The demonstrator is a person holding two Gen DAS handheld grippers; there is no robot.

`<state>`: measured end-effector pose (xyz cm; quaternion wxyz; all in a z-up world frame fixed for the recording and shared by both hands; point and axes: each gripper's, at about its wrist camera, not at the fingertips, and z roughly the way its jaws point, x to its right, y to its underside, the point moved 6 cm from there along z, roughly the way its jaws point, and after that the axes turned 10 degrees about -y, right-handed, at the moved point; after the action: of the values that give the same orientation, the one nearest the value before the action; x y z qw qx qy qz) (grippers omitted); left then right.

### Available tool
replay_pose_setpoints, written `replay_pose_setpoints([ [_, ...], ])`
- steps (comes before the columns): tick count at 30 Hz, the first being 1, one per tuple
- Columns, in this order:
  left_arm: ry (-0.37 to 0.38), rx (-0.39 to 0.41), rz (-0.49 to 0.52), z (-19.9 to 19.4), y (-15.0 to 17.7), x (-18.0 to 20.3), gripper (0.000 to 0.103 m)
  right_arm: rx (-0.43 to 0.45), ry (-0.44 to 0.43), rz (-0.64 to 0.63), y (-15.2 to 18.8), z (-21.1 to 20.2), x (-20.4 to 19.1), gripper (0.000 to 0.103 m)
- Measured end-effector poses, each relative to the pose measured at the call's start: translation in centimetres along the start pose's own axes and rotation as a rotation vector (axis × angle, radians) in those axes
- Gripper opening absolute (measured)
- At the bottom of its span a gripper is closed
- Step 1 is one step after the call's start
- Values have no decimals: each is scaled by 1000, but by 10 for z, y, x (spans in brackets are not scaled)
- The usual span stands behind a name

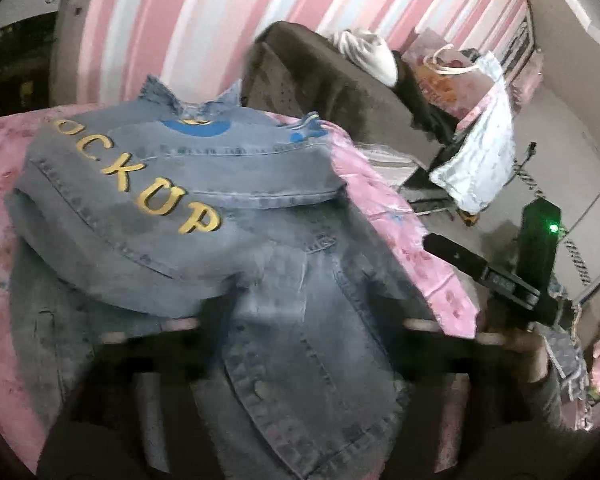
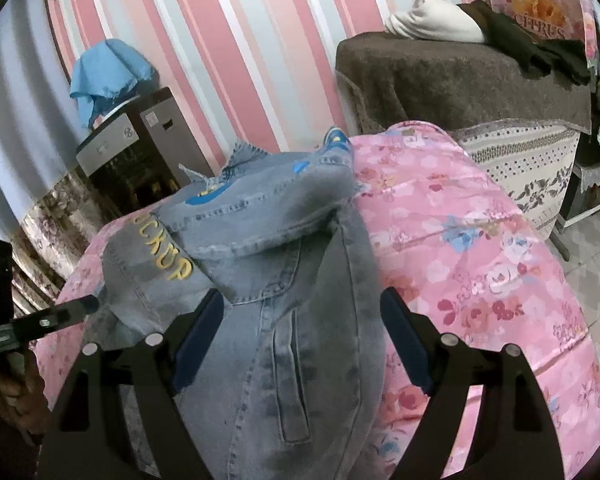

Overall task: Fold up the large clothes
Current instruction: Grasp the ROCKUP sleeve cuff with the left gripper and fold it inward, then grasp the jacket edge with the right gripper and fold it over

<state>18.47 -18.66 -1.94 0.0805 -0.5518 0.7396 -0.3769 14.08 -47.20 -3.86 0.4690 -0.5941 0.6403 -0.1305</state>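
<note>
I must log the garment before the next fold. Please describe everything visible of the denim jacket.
The denim jacket is faded blue-grey, with yellow letters, blue patches and a frayed collar. Its upper part is folded over the body. It lies on the pink floral cover. The right gripper stands open astride it, pads not pressing.

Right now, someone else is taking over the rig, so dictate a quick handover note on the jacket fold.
Left hand-held gripper: open, nothing held, over the denim jacket.
Right hand-held gripper: open, fingers either side of the jacket's near part, not pinching.
Jacket: on the pink floral cover, yellow lettering up.
Done: one part folded over the top.
Left: probably fold the near half up, then tidy.
</note>
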Motion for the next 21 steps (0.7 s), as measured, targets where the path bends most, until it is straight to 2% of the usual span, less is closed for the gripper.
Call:
replay_pose_setpoints([
  [1,-24,13,0,-2,0,-3,99,-4,-2,0,2,1,-1,81],
  [6,-114,67,2,-28,-5,-47,100,-42,-14,6,13,17,-12,81],
  [10,-270,109,-17,-43,-10,-106,100,-77,-24,-26,22,39,-37,81],
  [15,-437,168,2,-58,-14,-156,100,-78,-22,-23,26,53,-61,81],
  [17,-474,171,-13,-59,-16,-174,100,-92,-24,-12,31,62,-69,81],
  [21,-504,173,-67,-60,-16,-199,100,-147,17,-25,45,89,-85,81],
])
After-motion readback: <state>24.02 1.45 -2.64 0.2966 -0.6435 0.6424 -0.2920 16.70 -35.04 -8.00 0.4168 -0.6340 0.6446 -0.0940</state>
